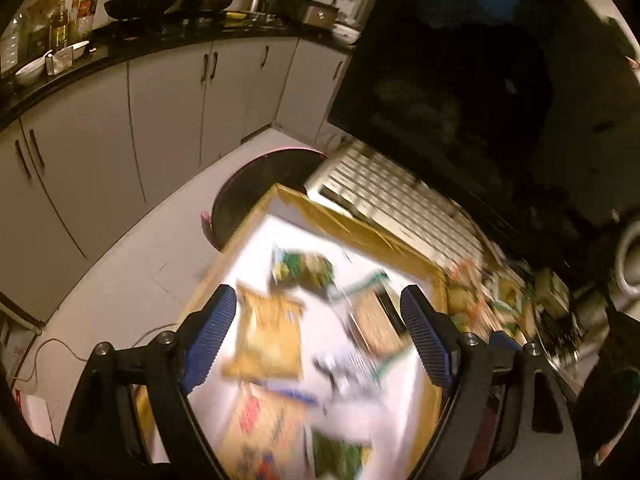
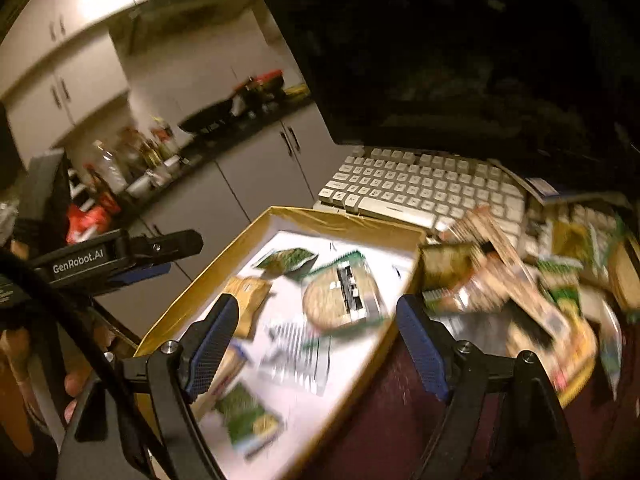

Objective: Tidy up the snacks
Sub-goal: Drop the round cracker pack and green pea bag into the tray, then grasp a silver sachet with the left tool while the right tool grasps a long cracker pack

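Both grippers hang over the box, nothing in either. Left gripper spread wide above the box's white floor; right gripper spread wide too, straddling the box's right wall. No earlier frame to compare.

Several snack packets lie flat and loose in the box. The unsorted pile sits on the dark red table, just beside the box's right wall, in front of the keyboard.

Handling, likely: light, thin foil sachets, crinkly and slippery, contents crushable. Best to pinch an edge seam or corner, one at a time, with light pressure. Frames are blurred, so labels are unreadable.
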Motion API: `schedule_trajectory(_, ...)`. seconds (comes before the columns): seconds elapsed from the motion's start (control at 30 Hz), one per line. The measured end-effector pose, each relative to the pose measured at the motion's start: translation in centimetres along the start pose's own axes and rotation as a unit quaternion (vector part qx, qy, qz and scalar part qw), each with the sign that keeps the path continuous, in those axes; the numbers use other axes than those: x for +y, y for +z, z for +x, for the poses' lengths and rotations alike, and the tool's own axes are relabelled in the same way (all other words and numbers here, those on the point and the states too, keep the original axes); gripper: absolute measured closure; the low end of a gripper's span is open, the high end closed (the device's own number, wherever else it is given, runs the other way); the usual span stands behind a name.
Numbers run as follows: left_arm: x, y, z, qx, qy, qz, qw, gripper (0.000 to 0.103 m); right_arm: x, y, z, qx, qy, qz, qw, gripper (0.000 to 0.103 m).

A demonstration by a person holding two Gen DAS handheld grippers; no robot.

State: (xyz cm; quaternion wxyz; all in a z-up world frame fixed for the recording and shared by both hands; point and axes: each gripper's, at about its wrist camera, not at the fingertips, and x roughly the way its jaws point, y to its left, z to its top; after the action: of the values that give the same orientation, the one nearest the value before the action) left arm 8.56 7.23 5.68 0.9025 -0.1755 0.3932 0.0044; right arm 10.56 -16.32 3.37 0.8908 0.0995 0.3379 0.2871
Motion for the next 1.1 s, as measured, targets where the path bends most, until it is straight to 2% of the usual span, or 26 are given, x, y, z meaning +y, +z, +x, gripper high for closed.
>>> schedule_trajectory(0.17,-1.9,-5.4,-2.3,-0.011,0.001,0.019,0.9998,0.017,-3.2,-5.2,-3.2,0.007,-0.033,0.015,0.999,0.022)
schedule_trajectory(0.27,-4.5,-7.8,-1.8,0.014,-0.019,0.043,0.9988,0.017,-6.5,-7.3,-4.2,0.03,-0.051,0.044,0.997,0.022)
schedule_trajectory(0.33,-6.6,-8.6,-1.1,0.034,-0.037,0.07,0.9963,0.017,-8.9,-8.1,-4.9,0.028,-0.07,0.07,0.995,0.022)
schedule_trajectory(0.43,-10.0,-9.5,-0.2,0.051,-0.045,0.116,0.9909,0.017,-11.1,-8.3,-6.0,0.016,-0.076,0.1,0.992,0.022)
schedule_trajectory(0.6,-14.1,-9.3,2.5,0.064,-0.034,0.159,0.9847,0.017,-13.5,-8.4,-6.6,0.003,-0.07,0.159,0.985,0.028)
schedule_trajectory(0.67,-15.5,-8.6,4.2,0.072,-0.033,0.162,0.9836,0.017,-13.8,-8.3,-6.6,0.004,-0.084,0.157,0.984,0.031)
schedule_trajectory(0.83,-17.6,-6.9,7.8,0.077,-0.016,0.178,0.9808,0.02,-13.5,-8.7,-6.6,0.004,-0.072,0.156,0.985,0.031)
schedule_trajectory(0.93,-18.2,-6.3,9.6,0.093,-0.011,0.175,0.9801,0.031,-13.7,-8.7,-6.7,0.002,-0.067,0.155,0.986,0.032)
schedule_trajectory(0.97,-18.3,-6.2,10.1,0.099,-0.008,0.179,0.9788,0.038,-13.7,-8.7,-6.8,0.002,-0.066,0.154,0.986,0.032)
schedule_trajectory(1.0,-18.5,-6.3,10.8,0.106,0.003,0.184,0.9772,0.049,-13.7,-8.6,-6.6,0.002,-0.064,0.154,0.986,0.032)
schedule_trajectory(1.03,-18.5,-6.4,11.4,0.115,0.01,0.183,0.9762,0.054,-13.8,-8.5,-6.6,0.001,-0.063,0.154,0.986,0.032)
schedule_trajectory(1.07,-18.3,-6.4,11.7,0.122,0.004,0.177,0.9766,0.065,-13.7,-8.6,-6.7,0.0,-0.063,0.155,0.986,0.032)
schedule_trajectory(1.1,-18.1,-6.5,11.9,0.125,0.0,0.169,0.9776,0.082,-13.7,-8.6,-6.8,0.0,-0.062,0.156,0.986,0.032)
